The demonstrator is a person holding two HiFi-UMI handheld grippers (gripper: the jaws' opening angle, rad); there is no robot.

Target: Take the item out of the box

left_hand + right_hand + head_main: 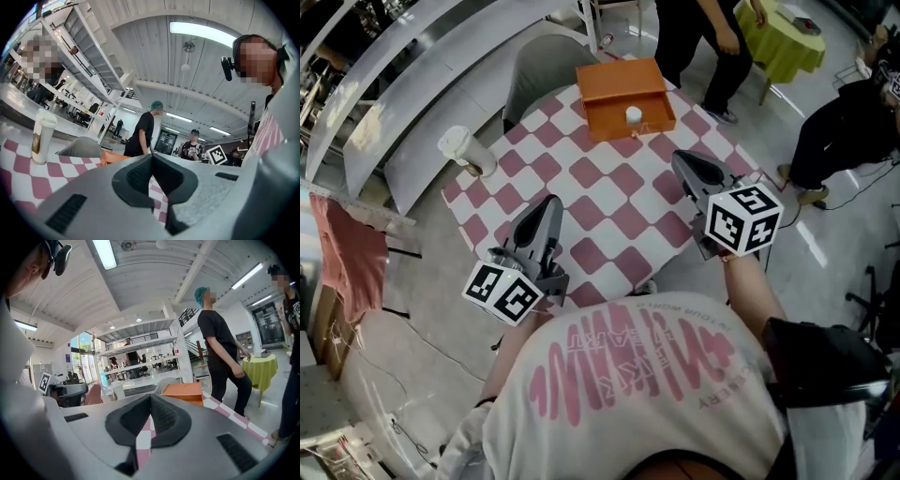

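Note:
An orange box (623, 94) stands at the far edge of the round checkered table (619, 202); a small white round thing (633, 114) shows at its front face. My left gripper (549, 204) hovers over the near left of the table, shut and empty, pointing toward the box. Over the near right, my right gripper (681, 160) is also shut with nothing in it, a short way from the box. The box shows beyond the closed tips in the left gripper view (115, 158) and in the right gripper view (185, 391).
A white lidded paper cup (467, 150) stands at the table's left edge. A grey chair (544, 66) sits behind the table. People stand at the back right, near a yellow-green side table (783, 37). Shelving runs along the left.

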